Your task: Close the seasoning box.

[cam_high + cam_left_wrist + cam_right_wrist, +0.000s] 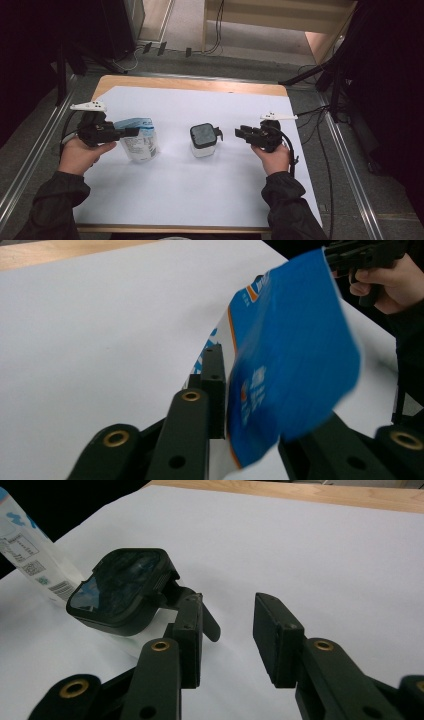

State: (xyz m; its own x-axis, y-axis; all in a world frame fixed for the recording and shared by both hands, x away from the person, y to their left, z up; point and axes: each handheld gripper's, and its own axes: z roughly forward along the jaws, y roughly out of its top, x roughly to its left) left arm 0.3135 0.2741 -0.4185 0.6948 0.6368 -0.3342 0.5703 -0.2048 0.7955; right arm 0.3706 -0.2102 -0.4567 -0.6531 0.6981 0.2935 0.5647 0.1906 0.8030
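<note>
We see two grippers over one white sheet [200,200] that covers a wooden table [190,84]. The left gripper [134,131] points right, with its tips at the blue top of a pouch [140,140]. That pouch stands on the sheet at the left, clear and printed below, blue above. In the left gripper view the pouch [295,355] shows between the jaws of the left gripper [260,425]: one jaw lies along its left edge, the other sits low at the right under the blue flap. Whether the pads press on it we cannot tell from these pictures.

The right gripper [239,132] points left toward a jar [204,141] that stands near the middle of the sheet. The jar has a clear body and a dark, square lid with a side clip. The gripper's tips are just beside that clip and do not reach the lid. In the right gripper view the jaws of the right gripper [227,635] stand apart with bare sheet between them, so it holds nothing. The jar [122,587] sits up and to the left of the left jaw, close to it, and beyond the jar the pouch [35,555] leans at the picture's edge.

The pouch and the jar stand apart, with bare sheet between them.

We count two grippers, two hands, one pouch, one jar, one sheet, one table.
</note>
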